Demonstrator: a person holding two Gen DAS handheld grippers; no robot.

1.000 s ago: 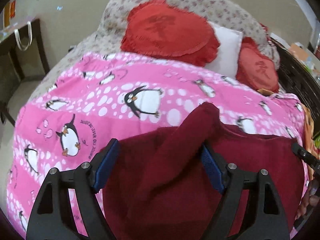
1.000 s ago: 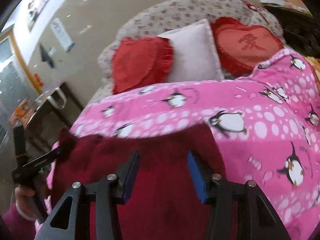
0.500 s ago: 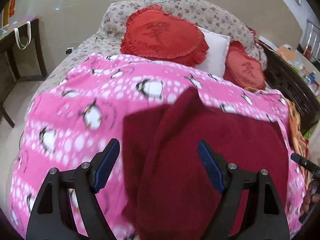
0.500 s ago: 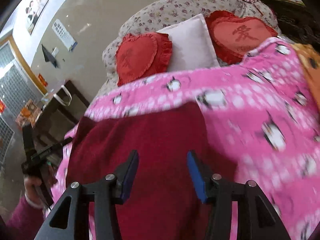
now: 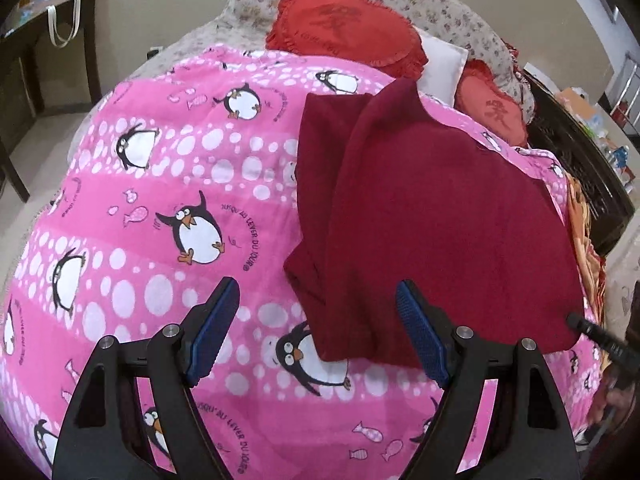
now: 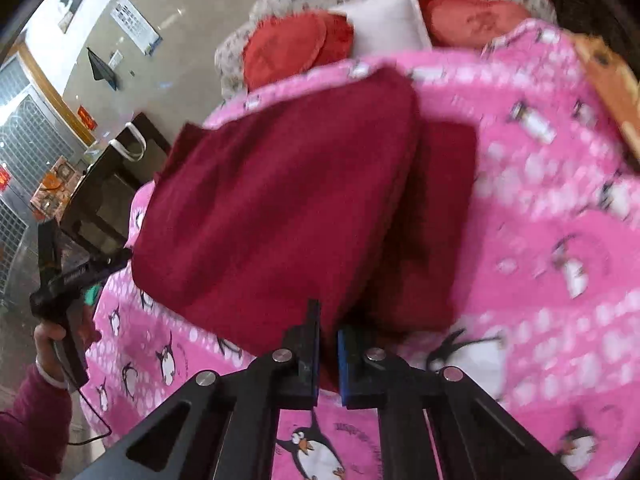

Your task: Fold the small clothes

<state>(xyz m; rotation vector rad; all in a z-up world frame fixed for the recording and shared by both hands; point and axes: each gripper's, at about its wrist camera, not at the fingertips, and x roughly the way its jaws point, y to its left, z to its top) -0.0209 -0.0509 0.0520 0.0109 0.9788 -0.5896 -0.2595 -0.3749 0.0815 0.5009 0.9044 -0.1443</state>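
Right gripper now pinches maroon garment, lengthwise twd pillows.

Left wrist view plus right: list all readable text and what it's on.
"JUSQU' AU LEVER DU JOUR": printed beside the penguins on the pink penguin-print blanket, repeated near the bottom edge.
Large dark character, with small lettering under it, on the red heart-shaped frilled cushion: unreadable.
Wall posters and red door signs: too small and blurred.
Dark red folded garment: no text.

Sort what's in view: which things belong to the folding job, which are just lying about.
Job: maroon garment, right gripper shut on its near edge, left gripper open.

Lying about: penguin blanket, red heart cushions, white pillow, dark side table.
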